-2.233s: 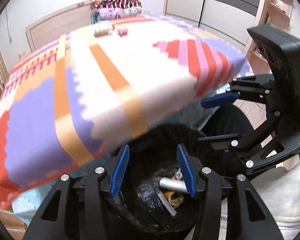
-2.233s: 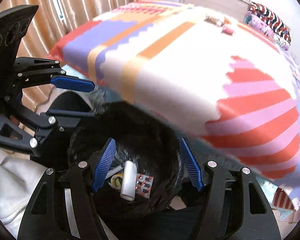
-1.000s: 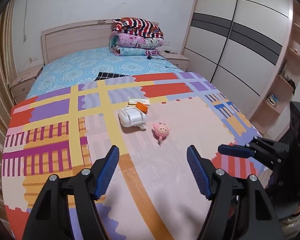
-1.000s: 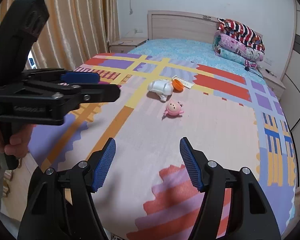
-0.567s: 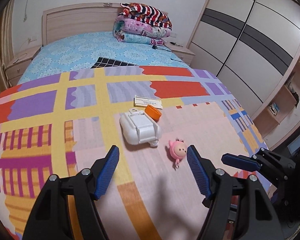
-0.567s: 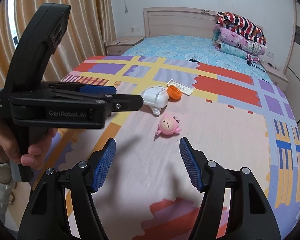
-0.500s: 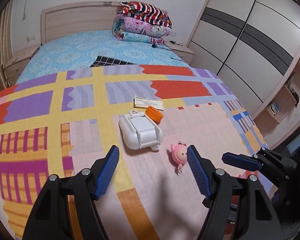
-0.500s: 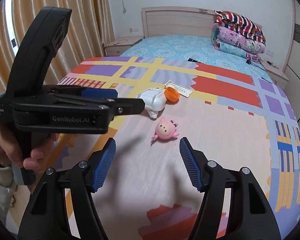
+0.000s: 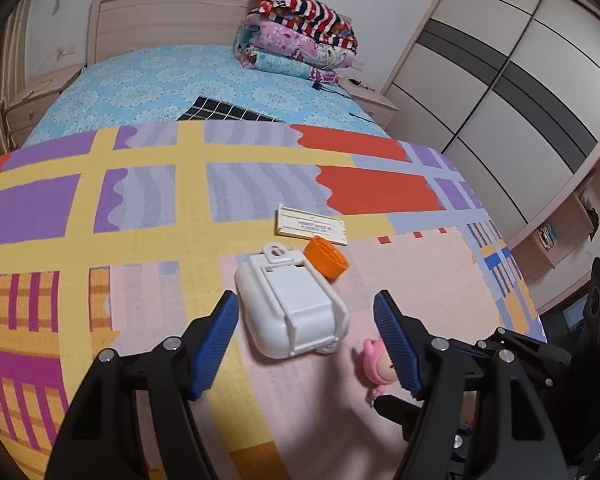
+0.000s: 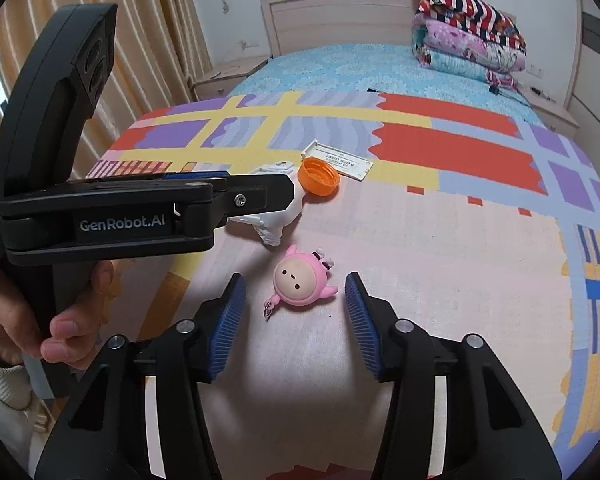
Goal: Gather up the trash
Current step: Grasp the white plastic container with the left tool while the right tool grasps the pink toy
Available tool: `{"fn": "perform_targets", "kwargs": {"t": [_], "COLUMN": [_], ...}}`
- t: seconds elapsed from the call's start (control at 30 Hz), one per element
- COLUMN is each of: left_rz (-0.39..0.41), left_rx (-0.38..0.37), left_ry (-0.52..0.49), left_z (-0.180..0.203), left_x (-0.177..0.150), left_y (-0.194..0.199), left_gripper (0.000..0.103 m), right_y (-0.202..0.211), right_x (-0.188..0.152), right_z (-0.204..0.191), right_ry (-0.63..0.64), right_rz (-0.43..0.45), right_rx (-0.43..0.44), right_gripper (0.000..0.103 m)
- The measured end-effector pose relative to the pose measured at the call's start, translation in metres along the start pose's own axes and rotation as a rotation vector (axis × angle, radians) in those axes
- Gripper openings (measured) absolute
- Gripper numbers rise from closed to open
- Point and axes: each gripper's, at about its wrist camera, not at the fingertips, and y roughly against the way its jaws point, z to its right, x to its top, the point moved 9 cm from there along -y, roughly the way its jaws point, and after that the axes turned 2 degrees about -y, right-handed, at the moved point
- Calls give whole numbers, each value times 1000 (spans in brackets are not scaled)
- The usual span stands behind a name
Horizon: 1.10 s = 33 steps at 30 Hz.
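My left tool (image 9: 305, 336) is spread wide, grasping nothing, with the white plastic case (image 9: 296, 308) lying on the patchwork bedspread (image 9: 140, 216) between its blue pads. My right tool (image 10: 295, 314) is likewise released, framing the pink keychain doll (image 10: 300, 278). Just beyond the case sit an orange bottle cap (image 9: 326, 258) and, farther off, a flat white card (image 9: 311, 225). Folded quilts (image 9: 300, 46) are stacked far away by the headboard, with wardrobe doors (image 9: 512, 80) to the right. In the right view, the left tool's body crosses in front of the case (hiding most of it). Since half a second ago, both tools have closed in on the case and doll.
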Motion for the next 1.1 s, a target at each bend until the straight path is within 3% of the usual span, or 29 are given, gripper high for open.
{"fn": "perform_targets", "kwargs": {"t": [0.3, 0.37, 0.63, 1.1], "left_rz": [-19, -16, 3, 63], "left_rx": [-14, -12, -4, -15], "left_ry": [46, 47, 21, -23], "left_z": [-6, -5, 0, 8], "left_x": [4, 3, 5, -6], "left_y": [-7, -7, 4, 62], "left_gripper": [52, 52, 51, 51], "right_y": [-10, -12, -12, 17], "right_x": [4, 6, 5, -1], "right_z": [13, 14, 14, 11], "right_ry": [-135, -140, -162, -161], "right_rz": [-28, -28, -31, 3], "right_rx": [105, 109, 150, 177], "right_gripper": [41, 37, 36, 36]}}
